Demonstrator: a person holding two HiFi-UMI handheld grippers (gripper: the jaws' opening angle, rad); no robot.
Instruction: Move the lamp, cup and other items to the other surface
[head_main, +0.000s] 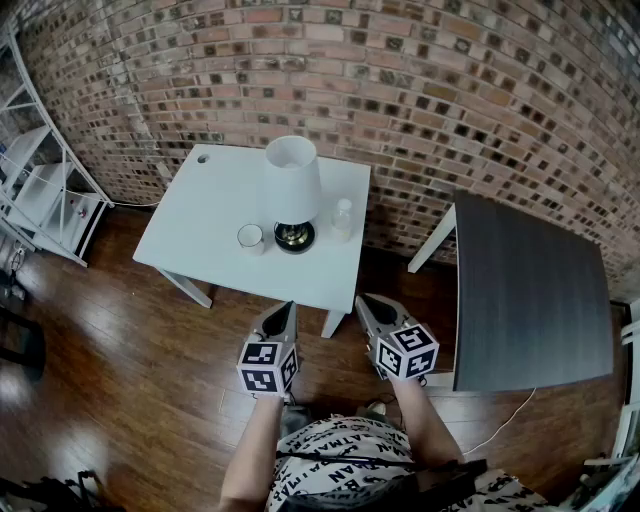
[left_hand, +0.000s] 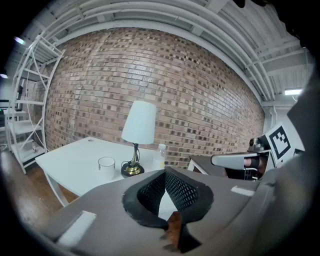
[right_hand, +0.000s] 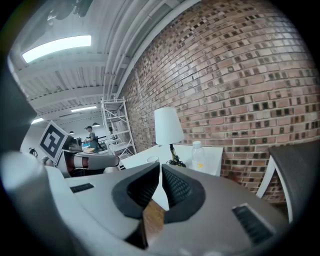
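Note:
On the white table stand a lamp with a white shade and a brass base, a small white cup to its left, and a clear bottle to its right. My left gripper and right gripper hover side by side over the floor, just before the table's near edge. Both are shut and hold nothing. The left gripper view has its jaws closed below the lamp, cup and bottle. In the right gripper view the jaws point at the lamp and bottle.
A dark table stands to the right, its top bare. A brick wall runs behind both tables. A white shelving rack is at the far left. A thin cable lies on the wooden floor.

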